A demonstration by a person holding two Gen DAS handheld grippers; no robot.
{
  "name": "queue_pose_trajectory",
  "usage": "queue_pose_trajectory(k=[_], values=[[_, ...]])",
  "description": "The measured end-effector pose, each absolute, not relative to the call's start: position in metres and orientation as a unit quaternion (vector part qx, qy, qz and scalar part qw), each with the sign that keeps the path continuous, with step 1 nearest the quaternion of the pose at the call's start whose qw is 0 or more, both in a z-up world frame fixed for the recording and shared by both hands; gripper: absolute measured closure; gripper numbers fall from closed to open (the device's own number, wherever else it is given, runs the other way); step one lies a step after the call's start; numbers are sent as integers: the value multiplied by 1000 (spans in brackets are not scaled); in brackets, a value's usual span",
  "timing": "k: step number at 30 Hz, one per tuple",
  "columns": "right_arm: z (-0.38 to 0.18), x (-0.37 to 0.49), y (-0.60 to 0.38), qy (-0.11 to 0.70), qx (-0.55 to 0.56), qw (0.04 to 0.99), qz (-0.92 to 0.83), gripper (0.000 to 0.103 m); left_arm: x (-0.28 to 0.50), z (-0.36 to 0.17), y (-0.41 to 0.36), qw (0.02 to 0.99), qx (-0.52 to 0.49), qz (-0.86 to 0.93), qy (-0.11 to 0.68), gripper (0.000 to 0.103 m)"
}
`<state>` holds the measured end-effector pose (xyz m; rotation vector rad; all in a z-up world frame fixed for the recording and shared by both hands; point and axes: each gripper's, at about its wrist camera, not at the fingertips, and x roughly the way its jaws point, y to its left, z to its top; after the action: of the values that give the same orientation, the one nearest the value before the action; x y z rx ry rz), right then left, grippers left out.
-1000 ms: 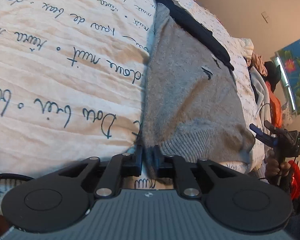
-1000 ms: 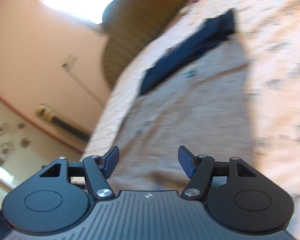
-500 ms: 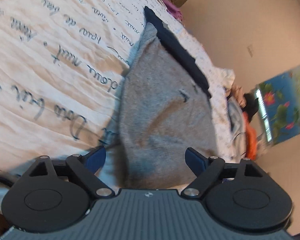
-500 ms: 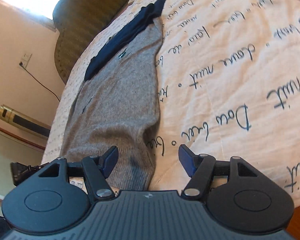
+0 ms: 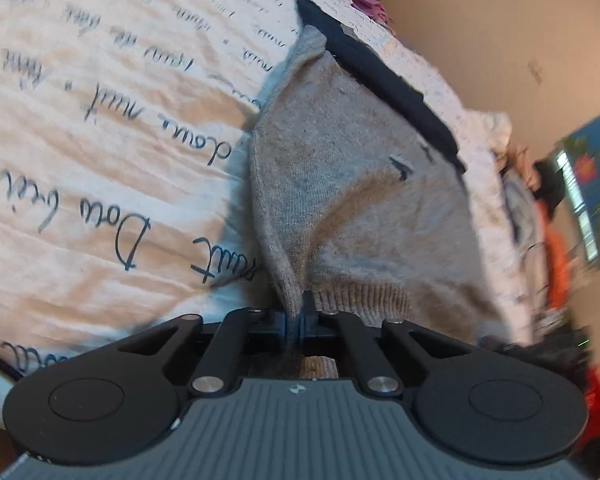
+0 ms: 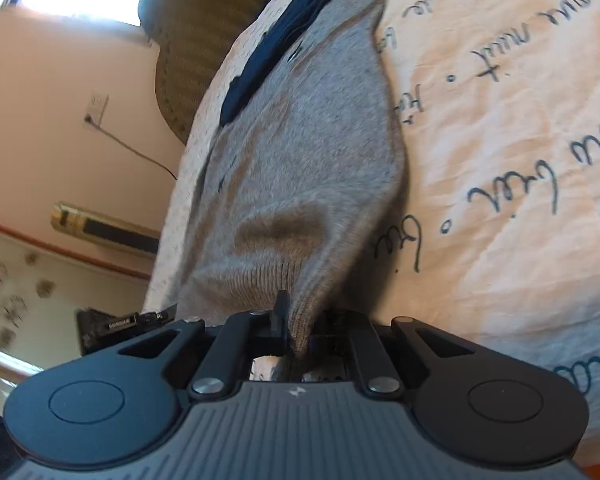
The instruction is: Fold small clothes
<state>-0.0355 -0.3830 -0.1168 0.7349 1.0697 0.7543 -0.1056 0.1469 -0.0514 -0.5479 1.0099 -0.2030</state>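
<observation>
Script-printed bedspread (image 5: 100, 140) carries a grey sweater (image 5: 360, 184); left gripper (image 5: 296, 324) and right gripper (image 6: 298, 334) fingers both pinch its hem.

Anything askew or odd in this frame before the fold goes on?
Nothing looks damaged. The grey sweater is bunched into ridges where the left gripper and right gripper pinch its ribbed hem, and a dark garment lies along its far edge on the printed bedspread.

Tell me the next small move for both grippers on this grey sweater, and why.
Probably lift both together and carry the ribbed hem toward the dark collar. The left gripper and right gripper are each shut on the grey sweater at its near edge, and the fabric there is already pulled up off the bedspread.
</observation>
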Motion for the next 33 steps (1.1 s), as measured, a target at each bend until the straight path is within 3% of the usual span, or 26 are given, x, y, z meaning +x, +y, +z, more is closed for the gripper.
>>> queue_pose_trajectory(k=[7,10,14,26,28,29,30,33], values=[[-60,-45,-396,413,351,737,404,98,-123,-11,105,871,-113,-109,466,100],[-77,-46,-401,455,324,740,374,98,-120,-37,112,854,-116,-74,502,100],[-116,-45,-414,494,324,739,324,98,-123,-39,116,857,-124,-73,494,99],[-129,-47,-419,494,344,728,329,98,-120,-39,112,858,-119,-72,495,98],[-132,-46,-422,493,355,723,331,95,-120,-39,112,858,-116,-76,495,96],[-133,-45,-424,491,360,721,331,95,-120,-39,113,858,-118,-77,495,87],[-134,-45,-424,491,363,721,328,95,-120,-40,115,857,-123,-76,494,85],[-138,-43,-424,492,382,713,323,94,-122,-41,123,853,-158,-81,491,83]])
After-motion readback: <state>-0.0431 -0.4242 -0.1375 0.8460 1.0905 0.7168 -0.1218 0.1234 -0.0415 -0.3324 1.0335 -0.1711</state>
